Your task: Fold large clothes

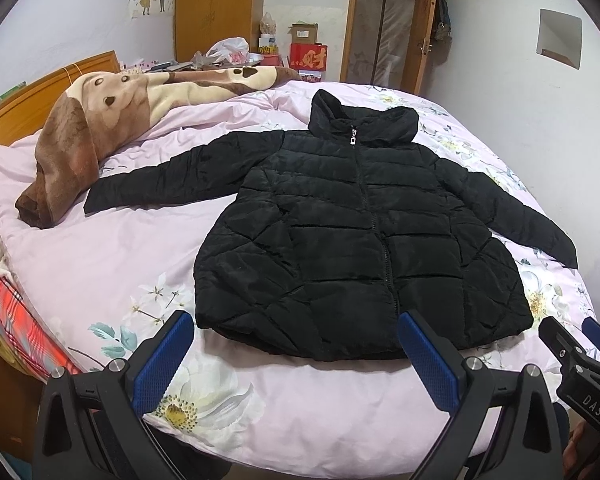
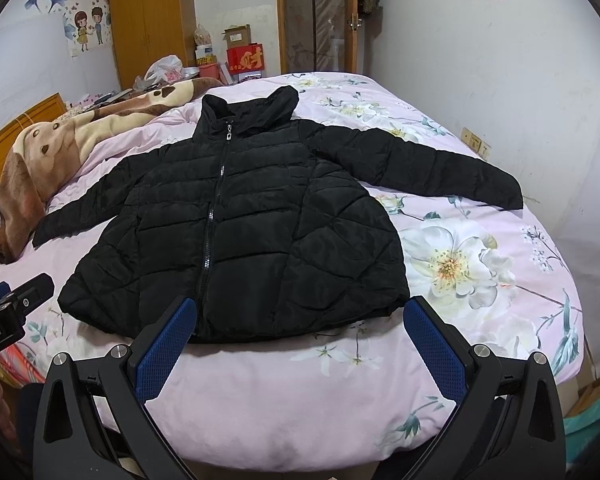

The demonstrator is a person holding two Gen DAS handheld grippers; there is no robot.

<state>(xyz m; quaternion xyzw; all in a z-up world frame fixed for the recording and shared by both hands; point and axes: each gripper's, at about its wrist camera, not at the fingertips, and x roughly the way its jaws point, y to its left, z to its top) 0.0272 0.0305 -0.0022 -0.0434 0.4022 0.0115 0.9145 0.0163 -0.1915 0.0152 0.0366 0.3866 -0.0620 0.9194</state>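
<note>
The black puffer jacket (image 1: 360, 232) lies flat, zipped, on the bed (image 1: 120, 264), sleeves spread toward 9 and 3 o'clock. Left claw (image 1: 296, 344) and right claw (image 2: 300, 332) both hang released, empty, near the hem. Best to pinch each cuff firmly and fold the sleeves inward first.

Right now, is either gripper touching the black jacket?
Apart. In each wrist view, pink bedding shows between the jacket hem and the open left gripper and right gripper.
</note>
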